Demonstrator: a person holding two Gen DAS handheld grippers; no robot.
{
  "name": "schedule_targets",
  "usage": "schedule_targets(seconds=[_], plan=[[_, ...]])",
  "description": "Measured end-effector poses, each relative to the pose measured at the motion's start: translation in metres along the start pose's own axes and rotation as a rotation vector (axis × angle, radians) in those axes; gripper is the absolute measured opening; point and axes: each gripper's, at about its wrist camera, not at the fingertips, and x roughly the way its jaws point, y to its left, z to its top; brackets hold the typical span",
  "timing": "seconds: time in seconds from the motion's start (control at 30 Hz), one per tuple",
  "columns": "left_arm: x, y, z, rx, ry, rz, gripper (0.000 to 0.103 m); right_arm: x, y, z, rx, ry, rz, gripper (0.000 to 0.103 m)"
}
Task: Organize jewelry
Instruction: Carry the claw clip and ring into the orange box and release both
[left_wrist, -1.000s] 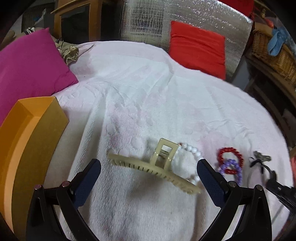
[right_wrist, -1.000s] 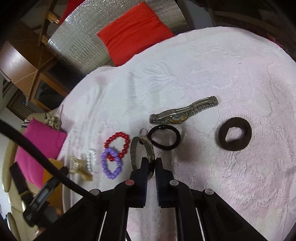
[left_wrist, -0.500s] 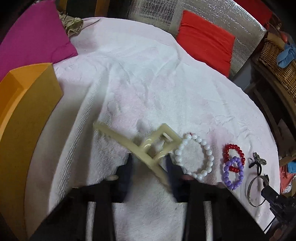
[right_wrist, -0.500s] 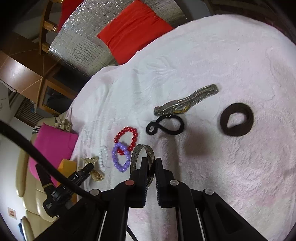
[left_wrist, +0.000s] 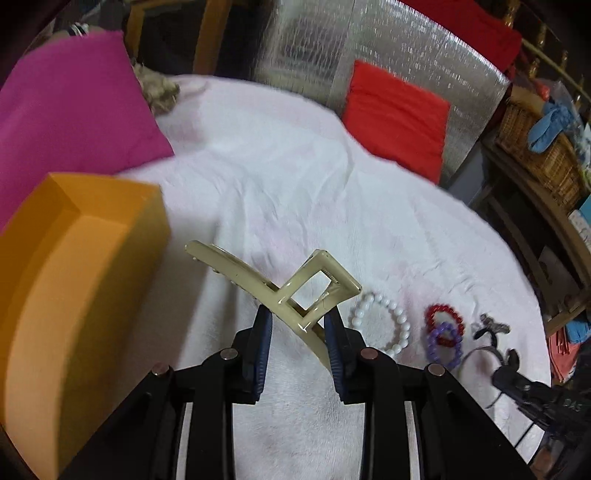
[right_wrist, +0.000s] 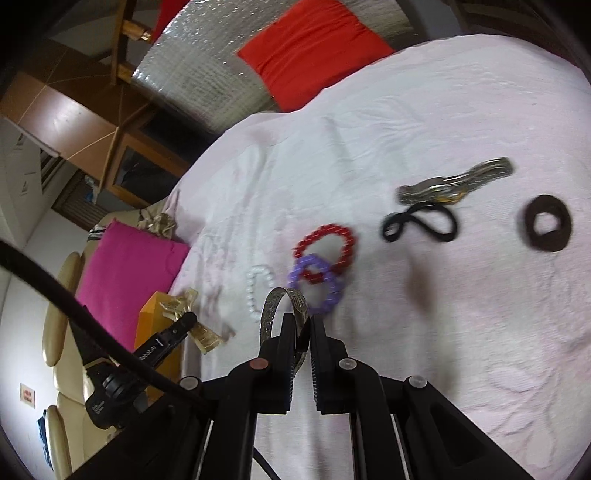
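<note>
Both pairs of tongs are loaded, so the step in hand looks like carrying picked pieces to the orange box (left_wrist: 74, 280), which stands just to the left of the left gripper (left_wrist: 297, 323). That gripper's jaws are drawn in narrow and clamp the beige hair claw (left_wrist: 275, 286) by its handle end, the toothed bar jutting up and left toward the box, clear of the white cloth (left_wrist: 295, 177). I'd judge the next move calls for swinging the claw over the box's near wall and opening the jaws once it hangs above the inside; the long bar could catch on the rim if it goes in sideways.

The right gripper (right_wrist: 303, 326) has its jaws almost together, pinching the silver bangle (right_wrist: 275, 306), which stands up out of the fingertips.

Ahead of it on the cloth lie the dark scrunchie (right_wrist: 548, 223) far right, the metal watch (right_wrist: 454, 184), a thin black hair tie (right_wrist: 421, 221), then the red bead bracelet (right_wrist: 327, 243) overlapping the purple one (right_wrist: 317, 288), and the white bead bracelet (right_wrist: 255, 291) nearest its left. None lies between the claw and the box.
</note>
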Motion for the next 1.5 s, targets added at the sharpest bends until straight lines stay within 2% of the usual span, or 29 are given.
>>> schedule_targets(seconds=[0.13,0.2,0.43,0.5,0.67,0.87,0.97,1.27,1.5], plan=[[-0.045,0.005,0.001,0.019,-0.093,-0.003,0.03,0.004,0.023,-0.006,-0.04,-0.01,0.045,0.009],[-0.068,0.01,0.0,0.03,-0.141,0.025,0.03,0.006,0.035,-0.01,-0.059,-0.015,0.079,0.009],[-0.137,0.069,-0.019,-0.014,-0.194,0.188,0.03,0.008,0.09,-0.027,-0.113,-0.008,0.179,0.009],[-0.15,0.094,-0.028,-0.03,-0.163,0.261,0.03,0.012,0.115,-0.034,-0.153,0.0,0.2,0.009],[-0.161,0.141,-0.05,-0.084,-0.092,0.331,0.03,0.043,0.188,-0.058,-0.231,0.062,0.238,0.009],[-0.153,0.185,-0.075,-0.144,-0.012,0.347,0.03,0.102,0.271,-0.093,-0.377,0.15,0.182,0.009],[-0.144,0.19,-0.081,-0.139,0.011,0.345,0.03,0.138,0.297,-0.109,-0.447,0.191,0.13,0.009],[-0.128,0.208,-0.092,-0.149,0.095,0.346,0.03,0.206,0.316,-0.148,-0.537,0.315,0.02,0.009],[-0.128,0.211,-0.093,-0.134,0.114,0.348,0.032,0.212,0.309,-0.156,-0.546,0.377,-0.015,0.013]])
